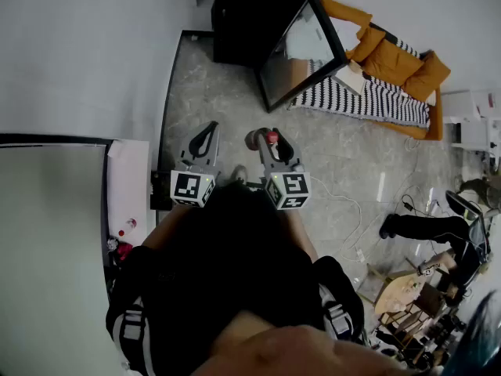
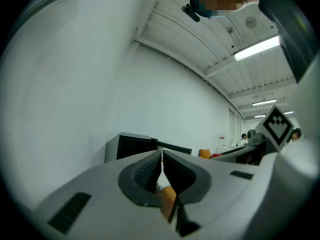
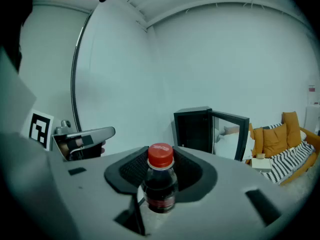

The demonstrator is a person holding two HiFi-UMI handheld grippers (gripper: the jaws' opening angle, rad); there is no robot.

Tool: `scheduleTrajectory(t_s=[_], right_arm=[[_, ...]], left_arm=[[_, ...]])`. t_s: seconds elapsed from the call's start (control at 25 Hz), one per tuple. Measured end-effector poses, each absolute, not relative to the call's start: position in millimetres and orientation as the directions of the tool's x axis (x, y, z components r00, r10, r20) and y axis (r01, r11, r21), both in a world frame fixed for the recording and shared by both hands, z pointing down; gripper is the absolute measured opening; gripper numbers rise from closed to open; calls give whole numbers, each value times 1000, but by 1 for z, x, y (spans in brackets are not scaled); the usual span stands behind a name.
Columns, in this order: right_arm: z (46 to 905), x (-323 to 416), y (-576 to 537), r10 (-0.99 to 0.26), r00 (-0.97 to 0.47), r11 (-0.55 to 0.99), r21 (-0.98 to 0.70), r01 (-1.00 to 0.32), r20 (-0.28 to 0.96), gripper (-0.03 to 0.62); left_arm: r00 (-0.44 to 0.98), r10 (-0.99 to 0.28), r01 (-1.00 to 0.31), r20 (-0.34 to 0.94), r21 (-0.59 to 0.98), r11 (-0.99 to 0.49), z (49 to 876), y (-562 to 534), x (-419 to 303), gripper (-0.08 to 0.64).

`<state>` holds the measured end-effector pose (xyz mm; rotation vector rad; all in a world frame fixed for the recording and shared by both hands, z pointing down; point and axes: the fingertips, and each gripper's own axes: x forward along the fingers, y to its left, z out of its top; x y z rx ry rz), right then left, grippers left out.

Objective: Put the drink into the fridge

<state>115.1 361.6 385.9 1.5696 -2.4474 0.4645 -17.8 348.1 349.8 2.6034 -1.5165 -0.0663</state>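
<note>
A small dark drink bottle [image 3: 160,184] with a red cap stands upright between the jaws of my right gripper [image 3: 161,170], which is shut on it. In the head view the same bottle's red cap [image 1: 272,138] shows at the tip of the right gripper [image 1: 264,141]. My left gripper [image 1: 206,138] is beside it on the left, jaws shut with nothing in them [image 2: 161,168]. Ahead on the floor stands a small black fridge [image 1: 254,18] with its glass door [image 1: 301,49] swung open; it also appears in the right gripper view as the fridge [image 3: 194,129].
An orange sofa [image 1: 395,61] with a striped blanket [image 1: 368,96] is to the fridge's right. A white wall [image 1: 78,53] runs along the left, with a white counter [image 1: 129,190] beside me. Cables [image 1: 348,210] and clutter lie on the floor at right.
</note>
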Motion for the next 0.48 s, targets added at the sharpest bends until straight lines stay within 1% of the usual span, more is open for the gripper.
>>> scheduleTrajectory(t_s=[0.48], right_arm=[[388,105,363,-848,-414,388,-145,-910,332,141]], left_arm=[[492,-870,-862,19,146,-485,354,350,-28,12]])
